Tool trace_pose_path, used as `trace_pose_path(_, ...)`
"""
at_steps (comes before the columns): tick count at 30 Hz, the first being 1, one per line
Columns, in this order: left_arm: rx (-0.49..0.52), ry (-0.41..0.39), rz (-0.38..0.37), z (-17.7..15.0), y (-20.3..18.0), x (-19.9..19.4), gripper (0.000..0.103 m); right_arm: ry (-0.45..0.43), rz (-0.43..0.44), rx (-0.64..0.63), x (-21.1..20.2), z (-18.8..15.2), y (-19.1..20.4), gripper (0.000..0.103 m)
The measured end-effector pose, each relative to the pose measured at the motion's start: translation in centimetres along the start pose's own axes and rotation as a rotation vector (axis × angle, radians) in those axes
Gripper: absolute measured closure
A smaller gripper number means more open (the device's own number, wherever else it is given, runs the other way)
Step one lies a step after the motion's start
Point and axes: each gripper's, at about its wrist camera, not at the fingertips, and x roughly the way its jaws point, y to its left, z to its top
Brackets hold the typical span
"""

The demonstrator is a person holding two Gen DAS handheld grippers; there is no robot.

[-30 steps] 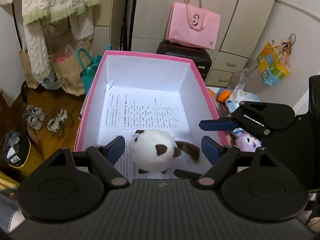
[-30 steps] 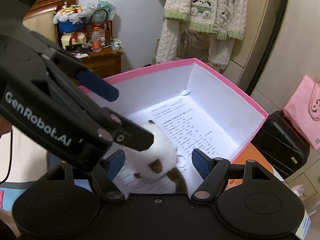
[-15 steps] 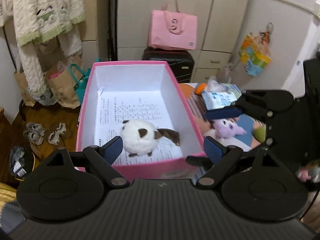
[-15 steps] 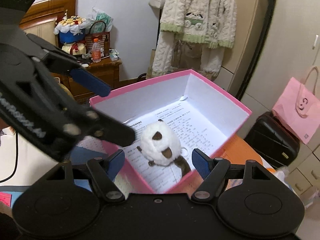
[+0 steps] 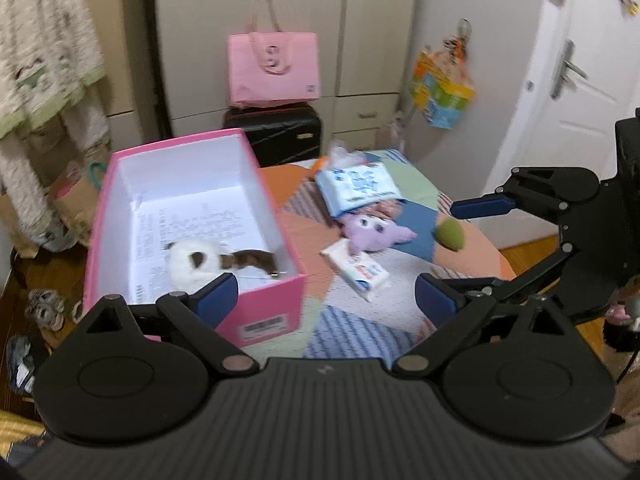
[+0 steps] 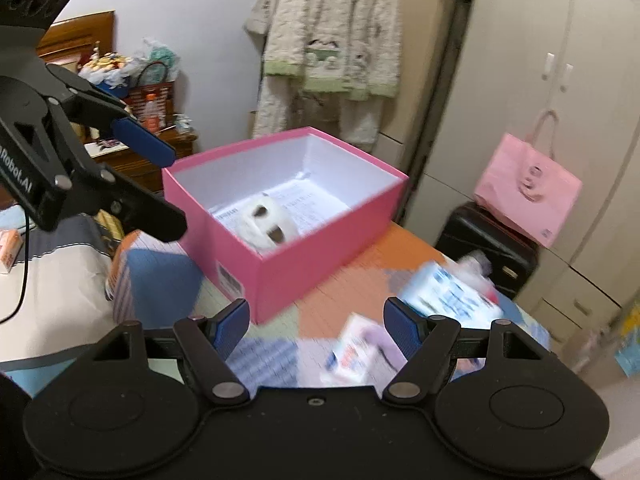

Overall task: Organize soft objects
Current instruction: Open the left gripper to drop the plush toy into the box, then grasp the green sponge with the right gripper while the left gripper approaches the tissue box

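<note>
A white and brown plush (image 5: 196,258) lies inside the pink box (image 5: 272,308) on a printed sheet, touched by neither gripper. My left gripper (image 5: 326,300) hovers in front of the box's near corner; its jaws are opening and hold nothing. On the patchwork cloth to the right lie a purple plush (image 5: 372,232) and a green ball (image 5: 450,234). My right gripper (image 6: 316,322) stands open and empty above the table, near the box (image 6: 320,256) with the plush (image 6: 268,224) in it. The left gripper (image 6: 160,188) shows at that view's left, the right gripper (image 5: 468,248) at the other view's right.
A blue tissue pack (image 5: 356,184) and a small white pack (image 5: 356,270) lie beside the purple plush. Behind the table stand a black suitcase (image 5: 276,136) with a pink bag (image 5: 274,68) on it, wardrobes and hanging knitwear (image 6: 332,48). A wooden cabinet (image 6: 132,160) stands left.
Both grippers have drawn back out of the box and risen a little. The white and brown plush stays in the box. The left jaws stand wider, and both views now take in the table beside the box.
</note>
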Motion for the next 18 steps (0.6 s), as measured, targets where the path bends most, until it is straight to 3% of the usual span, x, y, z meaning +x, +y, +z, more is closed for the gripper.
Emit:
trace_pose_path(8, 0.043, 0.038, -0.092, -0.4, -3.2, 3.6, 0.006, 0.017, -0.073, 0.128, -1.6, -5.8, -3.6, 0.025)
trace_pose_path(14, 0.027, 0.079, -0.166, -0.5, -4.9, 7.0, 0.007, 0.016, -0.076, 0.218, -1.1, -8.9, -6.4, 0.025)
trace_pose_path(18, 0.035, 0.089, -0.158, -0.6, -6.0, 9.0, 0.007, 0.0, -0.093, 0.232, -0.5, -10.5, -7.4, 0.025)
